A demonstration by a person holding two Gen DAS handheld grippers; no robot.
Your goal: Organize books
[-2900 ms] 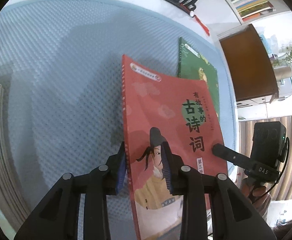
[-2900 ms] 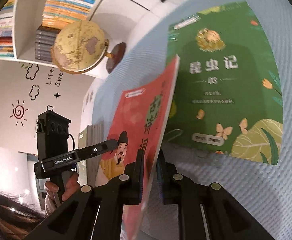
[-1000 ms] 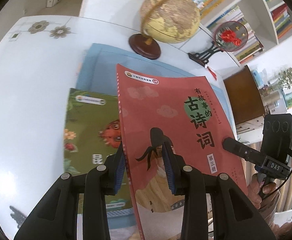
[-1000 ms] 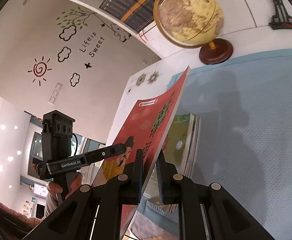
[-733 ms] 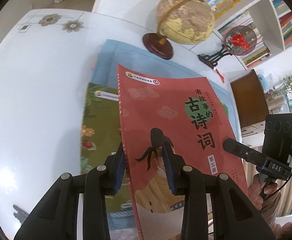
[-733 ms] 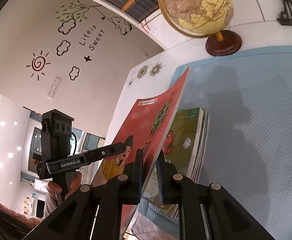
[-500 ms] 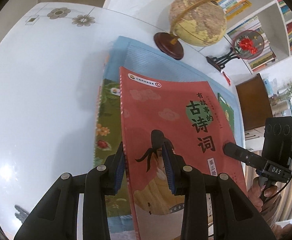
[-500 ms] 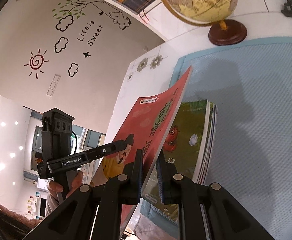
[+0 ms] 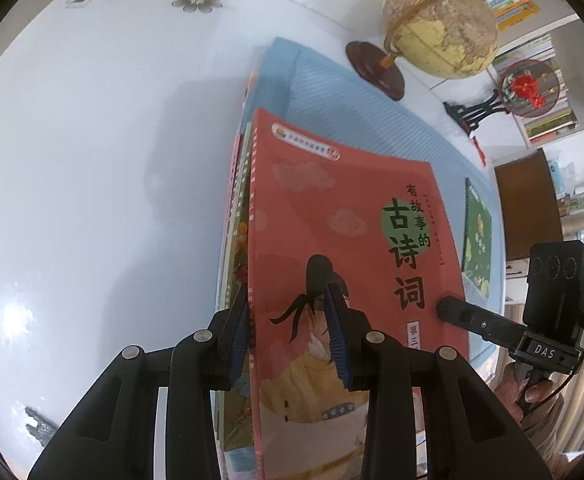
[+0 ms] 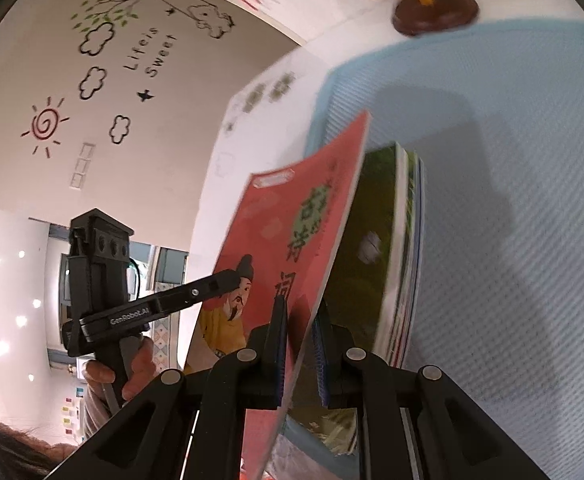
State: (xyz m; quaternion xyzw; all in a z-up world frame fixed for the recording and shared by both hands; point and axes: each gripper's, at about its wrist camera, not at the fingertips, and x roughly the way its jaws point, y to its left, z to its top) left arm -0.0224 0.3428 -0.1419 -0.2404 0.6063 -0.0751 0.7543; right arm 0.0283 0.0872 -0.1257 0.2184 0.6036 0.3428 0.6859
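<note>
Both claws pinch the red book (image 9: 343, 216): the left claw (image 9: 288, 328) at its spine edge, the right claw (image 10: 299, 344) at the opposite edge. It hangs tilted just above the stack of books (image 10: 387, 248) on the blue mat (image 9: 371, 120); lowering level with edges aligned before letting go would likely seat it square

My left wrist camera looks steeply down along my fingers, close over the red book (image 9: 343, 240) near the blue mat's (image 9: 355, 120) left edge. My right wrist camera looks shallower, from that book's right edge. Both share book, globe base (image 10: 435, 10), mat.
</note>
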